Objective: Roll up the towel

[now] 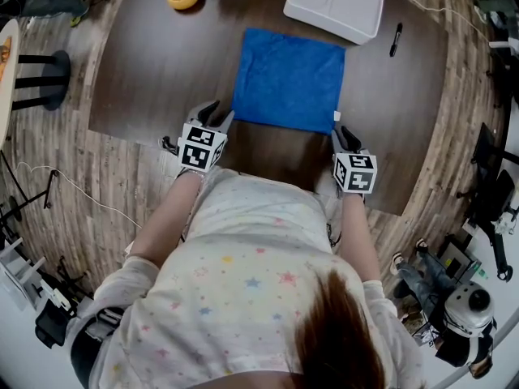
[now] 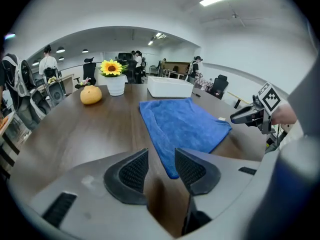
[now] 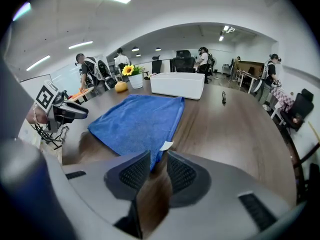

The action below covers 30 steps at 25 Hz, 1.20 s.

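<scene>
At the towel (image 1: 288,78) corners, gripper views alone show the left hand-held gripper (image 2: 161,156) and right hand-held gripper (image 3: 158,156) open.

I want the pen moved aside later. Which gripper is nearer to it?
Right. The right gripper sits at the towel's near right corner, with the pen beyond it; the left gripper is at the near left corner, across the towel.

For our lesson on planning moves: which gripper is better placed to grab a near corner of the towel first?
Right, narrowly. The right gripper has the towel's tagged corner centred between its open jaws. The left gripper, also open, has its corner off-centre, nearer one jaw.
</scene>
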Tool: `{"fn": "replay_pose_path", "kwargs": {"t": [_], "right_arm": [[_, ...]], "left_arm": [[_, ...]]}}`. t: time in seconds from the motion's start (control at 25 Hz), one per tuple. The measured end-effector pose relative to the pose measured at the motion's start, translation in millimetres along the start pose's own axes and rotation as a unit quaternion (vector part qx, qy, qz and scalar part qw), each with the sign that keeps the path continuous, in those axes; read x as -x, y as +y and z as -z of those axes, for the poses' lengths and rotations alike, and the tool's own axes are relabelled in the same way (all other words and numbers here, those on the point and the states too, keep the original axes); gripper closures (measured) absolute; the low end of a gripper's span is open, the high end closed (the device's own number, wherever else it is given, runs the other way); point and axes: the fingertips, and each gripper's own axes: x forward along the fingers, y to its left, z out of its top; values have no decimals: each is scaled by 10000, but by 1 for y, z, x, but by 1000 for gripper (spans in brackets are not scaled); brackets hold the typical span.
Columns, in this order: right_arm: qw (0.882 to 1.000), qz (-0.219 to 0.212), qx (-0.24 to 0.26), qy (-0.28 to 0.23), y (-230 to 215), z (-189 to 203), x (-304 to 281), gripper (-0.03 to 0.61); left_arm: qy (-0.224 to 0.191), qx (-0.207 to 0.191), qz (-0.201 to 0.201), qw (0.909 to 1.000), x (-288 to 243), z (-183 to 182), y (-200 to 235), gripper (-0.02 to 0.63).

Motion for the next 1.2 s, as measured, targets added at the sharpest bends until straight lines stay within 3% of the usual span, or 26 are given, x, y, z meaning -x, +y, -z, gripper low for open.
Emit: {"fn": "replay_pose_path", "kwargs": {"t": [0.4,0.52,0.72,1.2], "right_arm": [[9994,18,-354,-3,2,-13,-17,452],[9992,27,-396,31,6,-14,-20,445],[9989,86,-466,58,9,-19,-26,444],[9965,280,-739,272,9,0,-29,422]], "left_arm": [[-700,-444,-168,9964,-25,-83,46,466],[-827,-802,-141,9932,-41,-112,51,466],[-861,-1389,36,9865,-71,-142,50,465],[-543,-2035,81,9775,-145,-167,69,465]]}}
